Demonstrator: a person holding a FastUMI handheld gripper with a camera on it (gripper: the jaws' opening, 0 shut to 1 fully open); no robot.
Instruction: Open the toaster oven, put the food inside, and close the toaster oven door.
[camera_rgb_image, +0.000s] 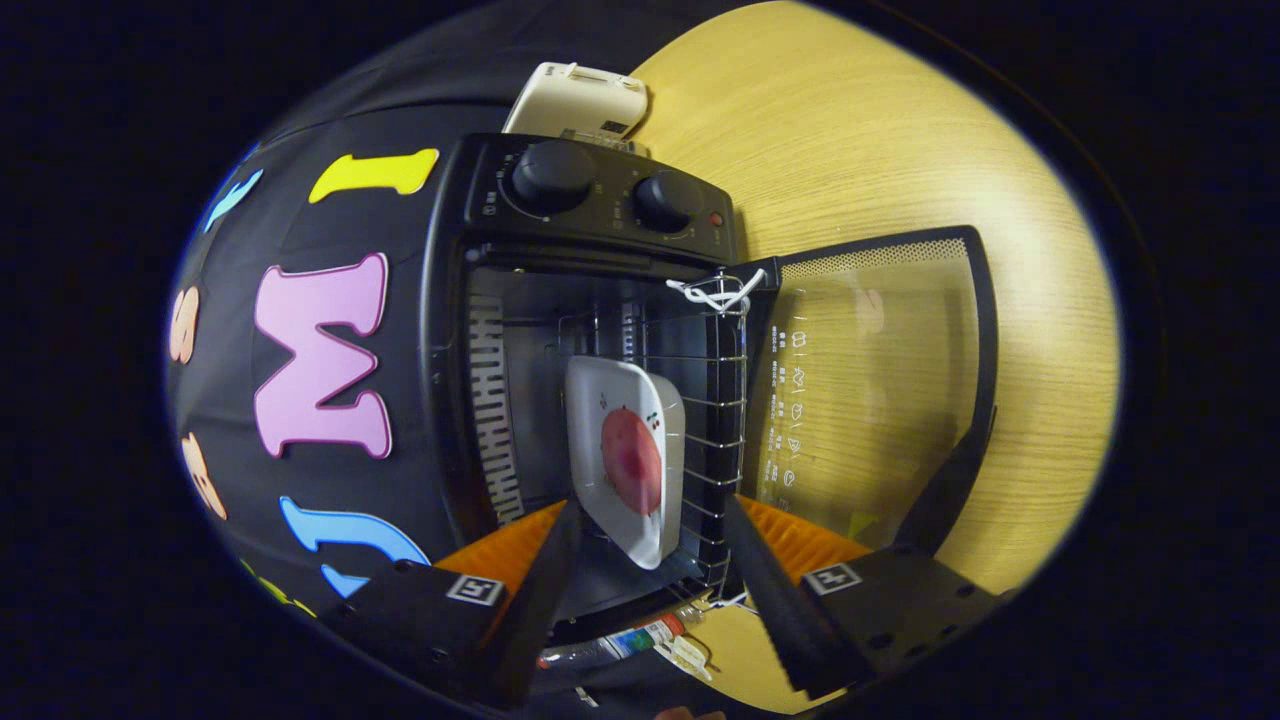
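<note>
Bright, sharp centre; strong fisheye bending at edges; soft glare on the glass door (870, 390).

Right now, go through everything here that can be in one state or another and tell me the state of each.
Toaster oven door: fully open, laid out over the wooden table.
Plate: with the round red food on it, resting on the wire rack inside the oven.
Gripper: open, fingers apart and holding nothing; the plate's near edge lies between them.

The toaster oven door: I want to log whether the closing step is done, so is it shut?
No. The toaster oven door hangs wide open, with the plate of food on the rack inside and the gripper, jaws apart, just before it.
</note>
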